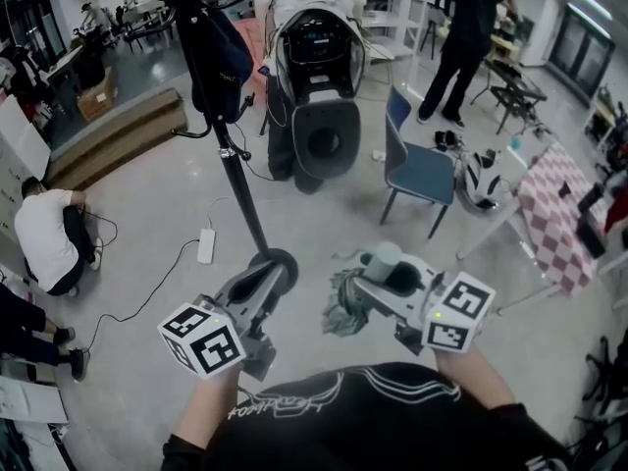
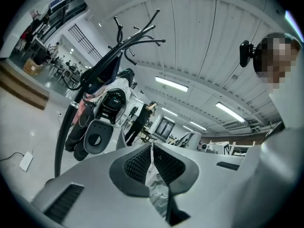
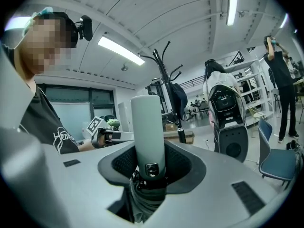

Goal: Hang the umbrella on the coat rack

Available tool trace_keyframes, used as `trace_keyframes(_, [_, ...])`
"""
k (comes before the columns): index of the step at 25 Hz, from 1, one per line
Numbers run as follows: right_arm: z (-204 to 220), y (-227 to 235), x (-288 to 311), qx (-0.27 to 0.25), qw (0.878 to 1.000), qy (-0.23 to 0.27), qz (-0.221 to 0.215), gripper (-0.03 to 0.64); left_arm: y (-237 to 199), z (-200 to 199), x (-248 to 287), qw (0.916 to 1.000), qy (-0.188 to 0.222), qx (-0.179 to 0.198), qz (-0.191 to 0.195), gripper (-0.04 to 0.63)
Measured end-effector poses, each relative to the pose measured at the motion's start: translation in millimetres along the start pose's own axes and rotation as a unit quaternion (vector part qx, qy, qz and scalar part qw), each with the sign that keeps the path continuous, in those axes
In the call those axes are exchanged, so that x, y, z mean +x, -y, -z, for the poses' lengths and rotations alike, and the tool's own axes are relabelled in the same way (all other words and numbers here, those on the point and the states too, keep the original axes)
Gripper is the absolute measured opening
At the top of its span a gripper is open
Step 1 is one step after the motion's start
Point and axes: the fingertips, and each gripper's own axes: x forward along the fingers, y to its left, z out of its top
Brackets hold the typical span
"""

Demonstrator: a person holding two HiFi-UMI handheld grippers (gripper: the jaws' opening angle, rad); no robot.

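The black coat rack [image 1: 240, 180] stands ahead on its round base, with a dark bag [image 1: 218, 57] hanging from its hooks; its top also shows in the left gripper view [image 2: 124, 49] and the right gripper view [image 3: 167, 75]. My right gripper [image 1: 371, 285] [image 3: 149, 170] is shut on the folded umbrella [image 1: 343, 304], where the pale green handle [image 3: 147, 127] meets the grey canopy. The handle points forward past the jaws. My left gripper [image 1: 263, 281] [image 2: 152, 158] is to the left, toward the rack's base and apart from the umbrella. Its jaws are together with only a thin slit between them.
A white and black machine [image 1: 319, 77] stands behind the rack with a person behind it. A blue chair [image 1: 417, 165] and a table with a checked cloth [image 1: 559, 214] are at the right. A power strip [image 1: 206, 245] with cables lies on the floor. A person [image 1: 49, 234] crouches at the left.
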Motion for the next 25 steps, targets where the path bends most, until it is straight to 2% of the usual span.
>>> trace_keyframes(9, [-10, 13, 41, -0.006, 0.999, -0.007, -0.041, 0.158, -35, -11, 0, 0.9996, 0.009, -0.006, -0.026, 0.015])
trace_keyframes(18, [-21, 41, 85, -0.014, 0.994, -0.013, -0.107, 0.158, -70, -40, -2, 0.9951, 0.045, -0.001, -0.089, 0.015])
trace_keyframes(25, [-38, 56, 118, -0.016, 0.985, -0.019, -0.168, 0.158, -91, -57, 11, 0.9901, 0.062, -0.001, -0.126, 0.015])
